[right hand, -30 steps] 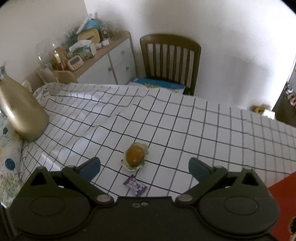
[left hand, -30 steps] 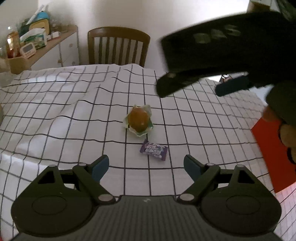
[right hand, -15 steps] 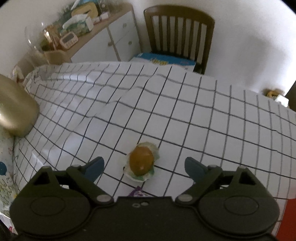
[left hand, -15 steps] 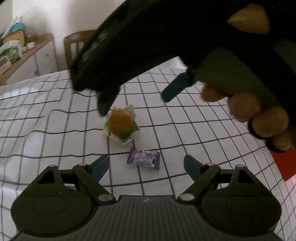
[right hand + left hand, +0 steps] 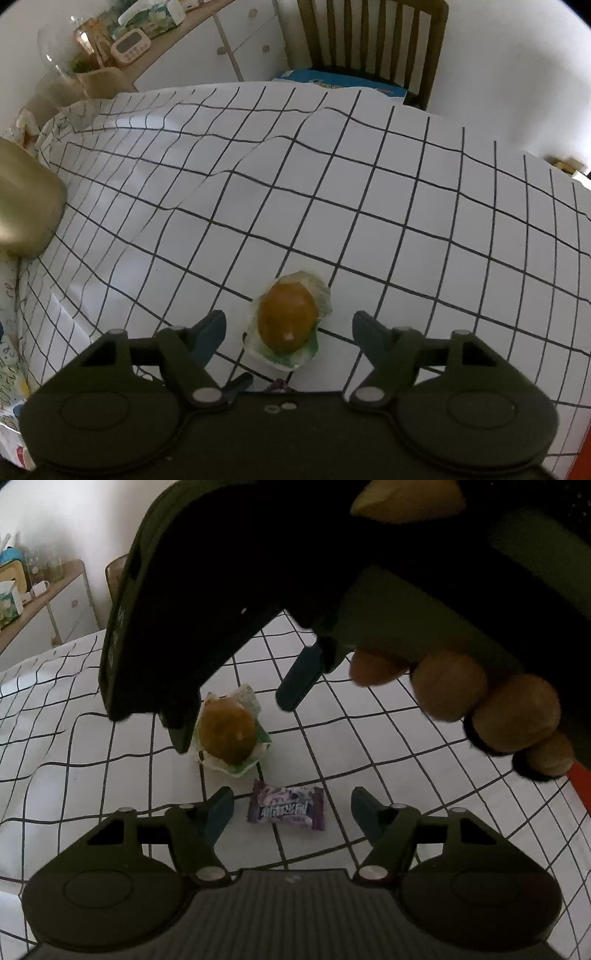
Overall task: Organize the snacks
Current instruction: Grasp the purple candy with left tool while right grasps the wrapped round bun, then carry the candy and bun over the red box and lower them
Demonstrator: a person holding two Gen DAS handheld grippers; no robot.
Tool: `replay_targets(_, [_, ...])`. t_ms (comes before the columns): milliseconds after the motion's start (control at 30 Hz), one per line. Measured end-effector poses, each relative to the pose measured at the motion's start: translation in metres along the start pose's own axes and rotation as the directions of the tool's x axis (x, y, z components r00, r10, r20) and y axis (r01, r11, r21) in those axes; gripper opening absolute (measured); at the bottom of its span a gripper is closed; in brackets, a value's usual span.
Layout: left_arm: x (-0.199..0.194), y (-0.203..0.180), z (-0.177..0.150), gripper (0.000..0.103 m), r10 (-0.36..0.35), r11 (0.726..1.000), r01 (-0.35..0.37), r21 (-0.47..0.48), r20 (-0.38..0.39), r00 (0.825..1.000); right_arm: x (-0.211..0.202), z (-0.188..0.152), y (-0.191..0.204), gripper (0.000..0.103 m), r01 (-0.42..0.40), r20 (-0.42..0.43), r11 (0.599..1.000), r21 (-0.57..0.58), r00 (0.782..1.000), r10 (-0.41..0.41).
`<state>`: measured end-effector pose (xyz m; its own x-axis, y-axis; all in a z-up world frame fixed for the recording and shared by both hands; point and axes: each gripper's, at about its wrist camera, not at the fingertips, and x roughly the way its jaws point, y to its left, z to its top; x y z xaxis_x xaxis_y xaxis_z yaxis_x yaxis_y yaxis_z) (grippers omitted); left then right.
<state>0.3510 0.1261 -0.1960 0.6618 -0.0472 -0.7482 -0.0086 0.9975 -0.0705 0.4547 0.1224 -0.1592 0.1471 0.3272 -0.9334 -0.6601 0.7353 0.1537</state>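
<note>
My left camera alone shows the purple wrapped candy (image 5: 286, 809) between my left gripper's (image 5: 291, 808) spread fingers.
My right gripper (image 5: 288, 326) gapes wide around the brown round bun in its green-white wrapper (image 5: 287, 322).

Right gripper (image 5: 288, 325) is hovering with both fingers spread wide; left gripper (image 5: 291, 806) is likewise gaping below it.
</note>
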Motion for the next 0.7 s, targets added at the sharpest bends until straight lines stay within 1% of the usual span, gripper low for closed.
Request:
replay_targets(67, [0.000,-0.001,-0.001,0.065,0.013,1.000,-0.013,0.001,0.009,1.000,0.003,0.000,0.001,0.072,0.003,-0.005,1.000,-0.008,1.000,-0.003])
replay_targets(133, [-0.001,-0.003,-0.002,0.056,0.024,1.000,-0.024,0.010,0.014,1.000,0.006,0.000,0.002,0.068,0.003,-0.011,1.000,-0.009,1.000,-0.003])
replay_targets(167, [-0.001,-0.005,-0.001,0.054,0.028,1.000,-0.028,0.011,0.015,1.000,0.007,-0.001,0.001,0.065,0.001,-0.014,1.000,-0.008,1.000,-0.001])
replay_targets(200, [-0.001,-0.005,-0.001,0.049,0.031,0.999,-0.031,0.011,0.016,0.999,0.009,-0.001,0.001,0.059,0.003,-0.018,1.000,-0.004,1.000,-0.003])
replay_targets(233, [-0.002,-0.005,-0.001,0.044,0.035,0.999,-0.035,0.011,0.016,0.999,0.011,-0.002,0.000,0.058,0.002,-0.022,1.000,0.004,1.000,-0.002])
replay_targets(300, [-0.002,-0.006,-0.001,0.041,0.043,0.999,-0.043,0.010,0.018,0.999,0.012,-0.003,-0.002,0.052,-0.010,-0.023,1.000,0.026,1.000,0.010])
replay_targets(333, [-0.002,-0.007,-0.002,0.040,0.044,0.999,-0.045,0.013,0.019,0.999,0.012,-0.004,-0.003,0.051,-0.011,-0.016,0.999,0.032,1.000,0.011])
replay_targets(367, [-0.003,-0.007,-0.002,0.038,0.045,0.999,-0.045,0.014,0.020,0.999,0.011,-0.005,-0.003,0.044,-0.016,-0.011,0.999,0.036,1.000,0.016])
replay_targets(400, [-0.003,-0.008,-0.002,0.035,0.044,0.999,-0.044,0.015,0.021,0.999,0.010,-0.006,-0.004,0.040,-0.016,-0.007,0.999,0.042,1.000,0.016])
replay_targets(533, [-0.006,-0.015,-0.004,0.030,0.041,0.999,-0.042,0.011,0.023,0.999,0.005,-0.009,-0.006,0.038,0.002,0.021,0.998,0.060,1.000,-0.003])
replay_targets(700, [-0.011,-0.016,-0.005,0.028,0.056,0.998,-0.056,-0.014,0.016,0.998,-0.003,-0.013,-0.016,0.035,0.021,0.049,0.995,0.097,0.998,-0.026])
